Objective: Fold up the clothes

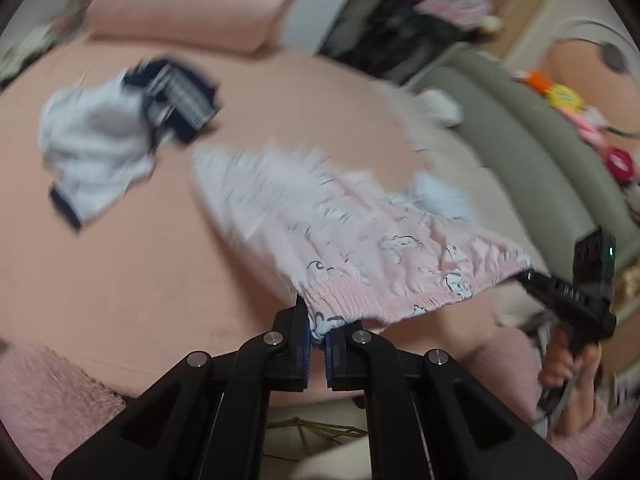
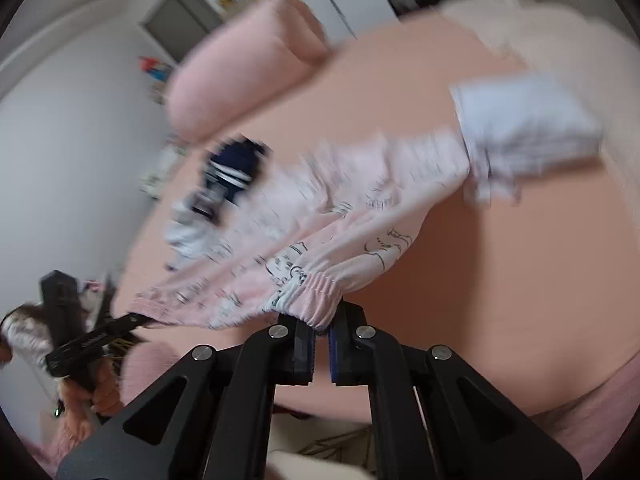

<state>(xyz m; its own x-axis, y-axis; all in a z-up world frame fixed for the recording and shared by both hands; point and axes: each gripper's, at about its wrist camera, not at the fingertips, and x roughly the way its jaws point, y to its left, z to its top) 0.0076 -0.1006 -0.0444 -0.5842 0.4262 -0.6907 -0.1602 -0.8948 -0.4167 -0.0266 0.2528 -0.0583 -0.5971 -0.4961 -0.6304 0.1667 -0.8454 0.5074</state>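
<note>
The left tongs [image 1: 317,334] are clamped on one end of the elastic waistband of a pair of pink printed pyjama trousers [image 1: 360,248], a bunch of cloth pinched between the blue pads; the right tongs [image 2: 322,334] grip the other end of the same waistband in the same way, the gathered hem squeezed between their pads. In the left wrist view the right tongs [image 1: 532,278] show at the far end of the waistband, with the person's hand [image 1: 560,364] around the handle; in the right wrist view the left tongs [image 2: 140,320] show likewise, held by the other hand [image 2: 100,392]. The waistband is stretched between the two, and the trousers [image 2: 320,216] hang from it down toward the bed [image 1: 120,280], which has a salmon-pink sheet; the legs trail away from the camera (much blurred, so whether the cuffs touch the sheet I cannot tell). A white garment with navy trim [image 1: 96,144] lies crumpled on the bed, left of the trousers in the left wrist view and apart from them; a dark navy striped piece [image 1: 180,96] lies against its far edge. A pink pillow [image 1: 192,4] lies at the head of the bed; a folded whitish cloth [image 2: 528,120] lies on the sheet near the trousers' far end.
</note>
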